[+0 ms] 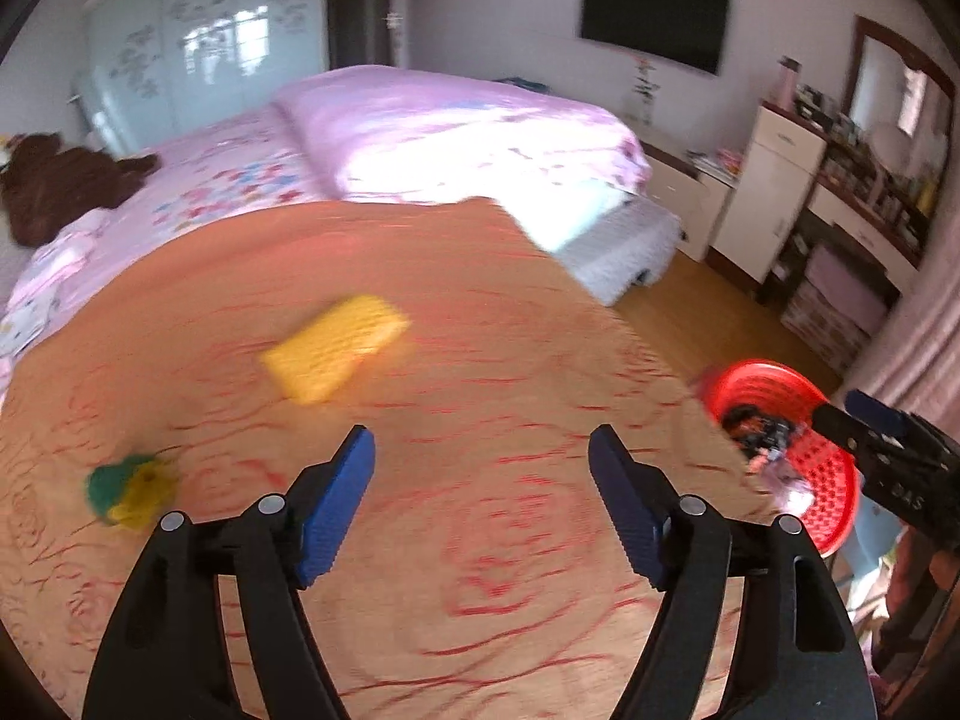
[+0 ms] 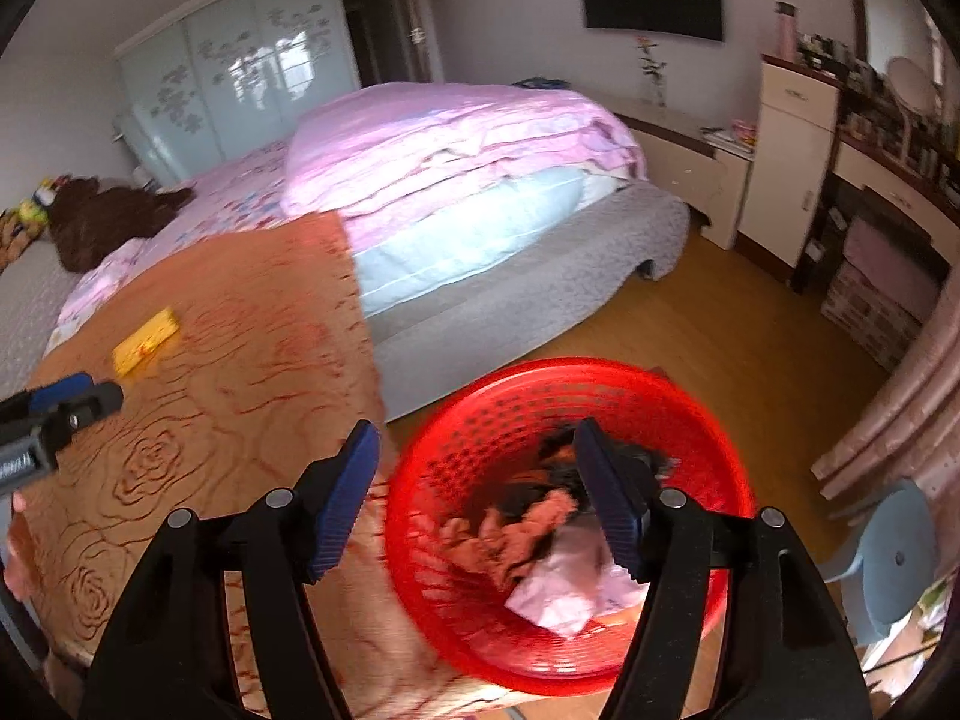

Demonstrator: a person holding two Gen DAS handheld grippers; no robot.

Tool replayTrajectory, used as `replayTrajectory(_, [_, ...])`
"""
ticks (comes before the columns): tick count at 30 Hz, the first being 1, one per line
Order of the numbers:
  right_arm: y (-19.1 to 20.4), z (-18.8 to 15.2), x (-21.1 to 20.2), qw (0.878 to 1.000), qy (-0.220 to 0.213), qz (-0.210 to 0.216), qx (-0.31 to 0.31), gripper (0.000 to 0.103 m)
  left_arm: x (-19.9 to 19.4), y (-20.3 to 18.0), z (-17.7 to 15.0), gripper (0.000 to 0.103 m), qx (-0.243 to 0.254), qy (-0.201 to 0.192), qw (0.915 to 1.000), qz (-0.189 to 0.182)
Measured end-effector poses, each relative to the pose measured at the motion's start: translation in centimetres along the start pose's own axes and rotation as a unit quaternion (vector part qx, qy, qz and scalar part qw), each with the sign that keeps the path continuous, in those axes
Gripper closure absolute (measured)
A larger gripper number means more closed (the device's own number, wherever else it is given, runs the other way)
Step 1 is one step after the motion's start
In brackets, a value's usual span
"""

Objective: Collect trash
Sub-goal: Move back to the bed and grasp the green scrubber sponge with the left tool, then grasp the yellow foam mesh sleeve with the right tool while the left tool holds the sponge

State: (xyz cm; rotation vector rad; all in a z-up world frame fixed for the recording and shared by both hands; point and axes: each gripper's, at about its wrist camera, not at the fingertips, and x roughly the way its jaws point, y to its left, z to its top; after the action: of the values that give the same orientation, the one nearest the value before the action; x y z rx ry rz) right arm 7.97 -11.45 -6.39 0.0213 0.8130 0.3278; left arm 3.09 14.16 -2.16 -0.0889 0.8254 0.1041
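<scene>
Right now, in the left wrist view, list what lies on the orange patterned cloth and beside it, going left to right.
Green and yellow wad → yellow sponge block → red basket with trash inside, at the cloth's right edge → tip of the right hand-held gripper over the basket.

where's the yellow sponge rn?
The yellow sponge lies on the orange tablecloth, ahead of the left tool in its view. Green-yellow wad lies nearer on its left, red basket off the table's right edge.
</scene>
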Motion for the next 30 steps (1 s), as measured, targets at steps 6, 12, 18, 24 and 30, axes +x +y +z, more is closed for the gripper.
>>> replayTrajectory(6, [4.0,0.2,0.3,0.999,0.007,0.028,-0.031,0.038,-1.5,6.6,-0.7,0.030,-0.056,-0.005,0.9969,0.055])
replayTrajectory(12, [7.4,0.7,0.1,0.997,0.007,0.054,-0.056,0.038,-2.7,12.7,-1.1,0.028,-0.104,-0.012,0.9887,0.107])
replayTrajectory(18, [10.1,1.4,0.1,0.995,0.004,0.070,-0.076,0.038,-1.3,15.3,-1.8,0.027,-0.120,0.006,0.9864,0.112])
replayTrajectory(24, [13.6,2.4,0.5,0.991,0.003,0.084,-0.106,0.037,0.0,16.5,-2.5,0.029,-0.140,0.016,0.9857,0.092])
replayTrajectory(30, [17.3,3.4,1.9,0.986,0.014,0.102,-0.130,0.037,0.1,17.2,-2.6,0.049,-0.150,0.008,0.9851,0.083])
